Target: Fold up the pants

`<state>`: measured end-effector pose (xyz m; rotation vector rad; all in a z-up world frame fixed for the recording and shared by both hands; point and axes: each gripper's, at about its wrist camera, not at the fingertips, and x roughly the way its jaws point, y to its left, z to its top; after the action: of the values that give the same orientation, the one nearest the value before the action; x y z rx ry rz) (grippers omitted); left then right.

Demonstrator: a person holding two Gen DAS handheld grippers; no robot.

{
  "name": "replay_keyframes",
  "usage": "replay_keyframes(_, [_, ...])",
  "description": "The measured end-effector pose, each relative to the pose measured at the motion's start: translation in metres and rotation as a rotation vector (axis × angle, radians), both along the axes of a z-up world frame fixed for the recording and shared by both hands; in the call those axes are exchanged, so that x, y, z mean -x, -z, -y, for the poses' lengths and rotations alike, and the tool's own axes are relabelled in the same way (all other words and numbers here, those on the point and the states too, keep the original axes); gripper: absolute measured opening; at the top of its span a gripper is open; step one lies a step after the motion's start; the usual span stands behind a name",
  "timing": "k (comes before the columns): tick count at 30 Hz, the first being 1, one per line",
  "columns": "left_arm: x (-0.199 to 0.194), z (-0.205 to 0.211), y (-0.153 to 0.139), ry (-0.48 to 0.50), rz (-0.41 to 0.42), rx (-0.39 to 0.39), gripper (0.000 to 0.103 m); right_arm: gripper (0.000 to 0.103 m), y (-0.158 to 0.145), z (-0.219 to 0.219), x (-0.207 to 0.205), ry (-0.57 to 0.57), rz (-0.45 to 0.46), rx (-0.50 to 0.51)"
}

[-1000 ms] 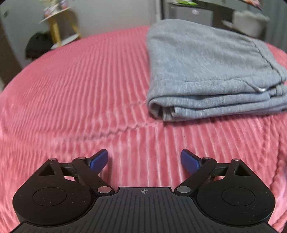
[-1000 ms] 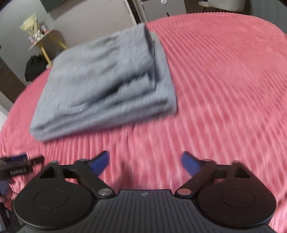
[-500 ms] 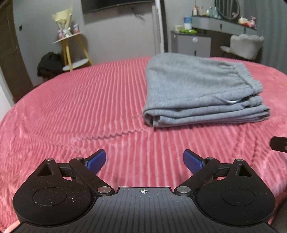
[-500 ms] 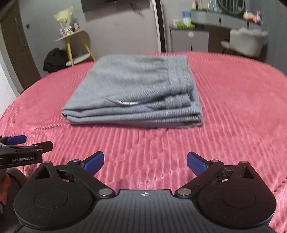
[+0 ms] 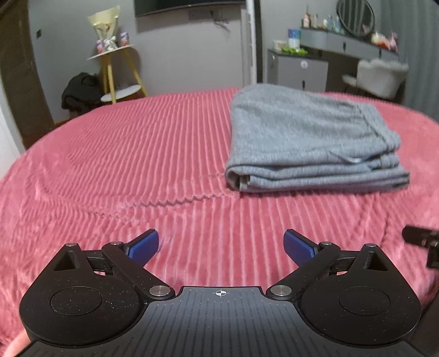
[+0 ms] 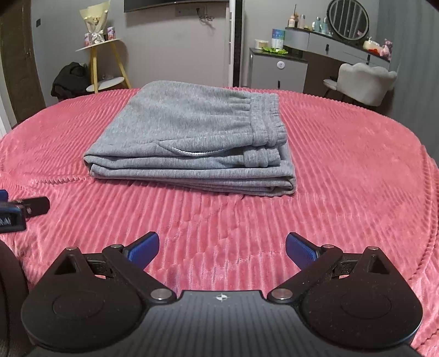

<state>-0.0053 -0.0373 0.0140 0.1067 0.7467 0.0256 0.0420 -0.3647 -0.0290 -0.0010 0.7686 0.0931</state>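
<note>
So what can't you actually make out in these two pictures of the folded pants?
- Pants: underside and inner layers, hidden by the fold in both views.
- Pants' far edge, behind the stack.
- Left gripper: cut off by the right view's left edge.
- Dresser bottles: too small to identify.
- Left view: slightly blurred.

From my right wrist camera I see the grey fleece pants point(image 6: 189, 142) folded into a flat stack on the ribbed pink plush bedspread point(image 6: 356, 170), elastic waistband toward the right. My right gripper point(image 6: 222, 245) hovers near the bedspread, well short of the pants, blue-padded fingers spread wide with nothing between them. The left gripper point(image 6: 19, 212) pokes in at the left edge.
</note>
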Motion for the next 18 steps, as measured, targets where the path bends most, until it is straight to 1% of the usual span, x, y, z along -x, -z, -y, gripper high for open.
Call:
replay_keyframes(3, [-0.003,0.009,0.004,0.029,-0.025,-0.040,0.100,0.099,0.002,0.003,-0.002,-0.001,-0.014,-0.024])
replay_keyframes(7, [-0.008,0.015,0.009,0.052,-0.048,-0.052,0.100,0.099,0.004,0.006,-0.007,0.005,-0.031,-0.047])
replay_keyframes(8, [-0.010,0.016,0.009,0.054,-0.038,-0.052,0.100,0.099,0.005,0.006,-0.009,0.008,-0.035,-0.051])
replay_keyframes(11, [-0.015,0.019,0.006,0.051,0.032,-0.064,0.100,0.099,0.005,0.008,-0.016,0.025,-0.038,-0.062])
replay_keyframes(13, [-0.019,0.021,0.004,0.058,0.083,-0.052,0.100,0.099,0.003,0.008,-0.020,0.035,-0.011,-0.055])
replay_keyframes(16, [-0.020,0.022,0.006,0.103,0.167,-0.013,0.100,0.099,0.001,0.004,-0.027,0.061,0.043,-0.003])
replay_keyframes(18, [-0.028,0.027,0.010,0.132,0.121,-0.026,0.100,0.099,0.004,0.002,-0.032,0.074,0.054,0.009])
